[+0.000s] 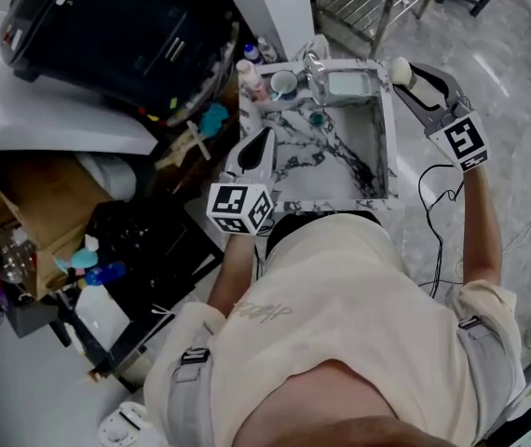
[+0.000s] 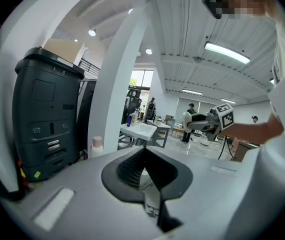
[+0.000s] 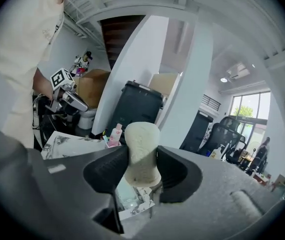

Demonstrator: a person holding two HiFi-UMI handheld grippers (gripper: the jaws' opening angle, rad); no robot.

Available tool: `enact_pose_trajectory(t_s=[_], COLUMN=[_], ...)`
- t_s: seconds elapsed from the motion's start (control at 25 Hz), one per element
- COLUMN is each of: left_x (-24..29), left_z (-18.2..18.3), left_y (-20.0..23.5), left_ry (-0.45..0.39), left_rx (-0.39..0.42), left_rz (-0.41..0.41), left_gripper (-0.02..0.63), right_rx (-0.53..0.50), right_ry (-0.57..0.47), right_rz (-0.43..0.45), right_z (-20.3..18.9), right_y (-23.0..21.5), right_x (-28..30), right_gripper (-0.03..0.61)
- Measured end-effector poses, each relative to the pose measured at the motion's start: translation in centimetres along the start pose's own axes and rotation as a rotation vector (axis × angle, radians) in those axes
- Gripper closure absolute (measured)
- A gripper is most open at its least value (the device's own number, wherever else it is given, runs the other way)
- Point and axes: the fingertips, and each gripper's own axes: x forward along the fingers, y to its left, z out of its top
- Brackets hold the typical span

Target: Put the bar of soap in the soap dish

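Soap bar, off-white and rounded, stands clenched between the right claw's jaws, in the air by the back right corner of the white, black-veined marble basin. Just beside it on the basin's back rim lies the pale rectangular soap dish, then a chrome tap and a small round cup. The left claw, jaws pressed together, hangs over the basin's left rim.

Soap dish on back rim of sink — faucet left of it; bar of soap just right.
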Motion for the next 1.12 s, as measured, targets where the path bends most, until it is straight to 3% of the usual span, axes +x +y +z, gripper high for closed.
enact_pose_trajectory(t_s=[0.6,0.84,1.12], left_x=[0.1,-0.2,-0.6], left_z=[-1.6,-1.8,-1.8], left_y=[2.0,3.0,3.5], left_ry=[0.049,0.067,0.080], left_rx=[-0.056,-0.073,-0.086], left_rz=[0.126,0.169,0.197], left_gripper=[0.597,0.597,0.597], right_rx=[-0.188,-0.205,-0.230], right_ry=[0.354,0.480,0.608], right_rz=[0.344,0.488,0.587], right_z=[-12.5,-17.1,-21.3], right_y=[2.7,5.3,7.1], right_x=[12.8,15.7,17.5], right_gripper=[0.399,0.400,0.400])
